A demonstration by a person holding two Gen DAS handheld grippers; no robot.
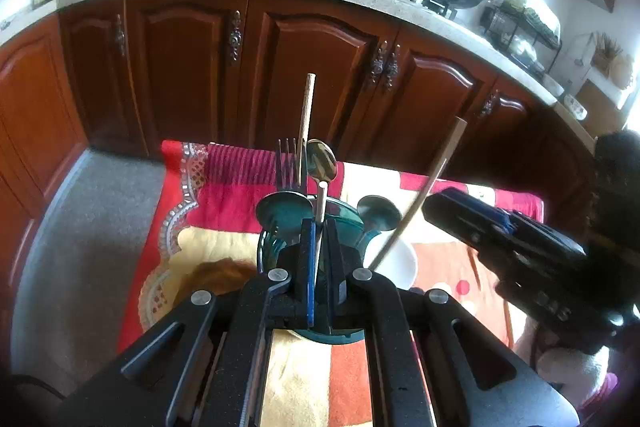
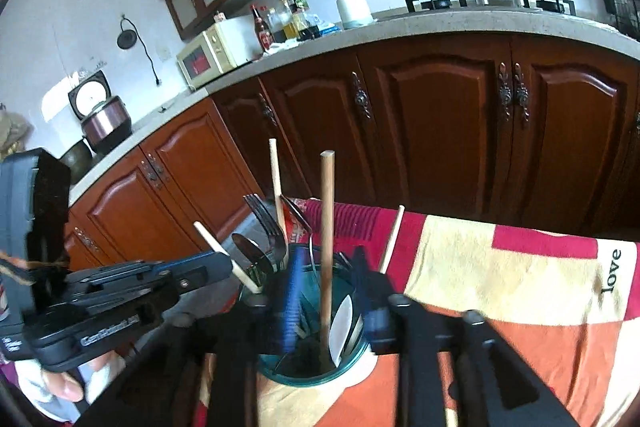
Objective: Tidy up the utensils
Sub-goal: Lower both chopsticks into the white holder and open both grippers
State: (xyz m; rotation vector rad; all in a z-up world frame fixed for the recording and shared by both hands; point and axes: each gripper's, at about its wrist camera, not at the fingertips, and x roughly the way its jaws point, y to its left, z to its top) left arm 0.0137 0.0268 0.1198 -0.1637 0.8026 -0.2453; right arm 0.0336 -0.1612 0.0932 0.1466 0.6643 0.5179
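**Inspector:** State the position of the left gripper (image 1: pixel 319 227).

**Assistant:** It pointed downward over the teal holder (image 2: pixel 312 367), which stood on the table under a red, cream and orange cloth (image 2: pixel 500 279); its jaws were nearly together, clamped on a pale chopstick (image 1: pixel 321 203) whose free end rose above the pads; from the right wrist view that same gripper (image 2: pixel 224 263) came in from the left, with the chopstick (image 2: pixel 224 255) slanting down toward the holder's rim; a fingertip of the person's hand (image 2: pixel 64 387) showed beneath the gripper body.

**Inspector:** And the right gripper (image 2: pixel 332 291)?

**Assistant:** It was tilted down directly above the holder's mouth; its jaws stood narrowly apart on either side of a wooden stick (image 2: pixel 327 239) that was upright inside the holder; the pads were blurred; I saw no pad pressing on the stick; in the left wrist view the right gripper (image 1: pixel 432 207) entered from the right, beside that stick (image 1: pixel 420 195).

**Inspector:** Contents of the holder?

**Assistant:** A fork (image 2: pixel 266 223), a metal spoon (image 1: pixel 321 159), a second wooden stick (image 2: pixel 277 187), dark round-headed utensils (image 1: pixel 378 213) and a white spoon (image 2: pixel 342 327); all stood heads or handles up within the holder.
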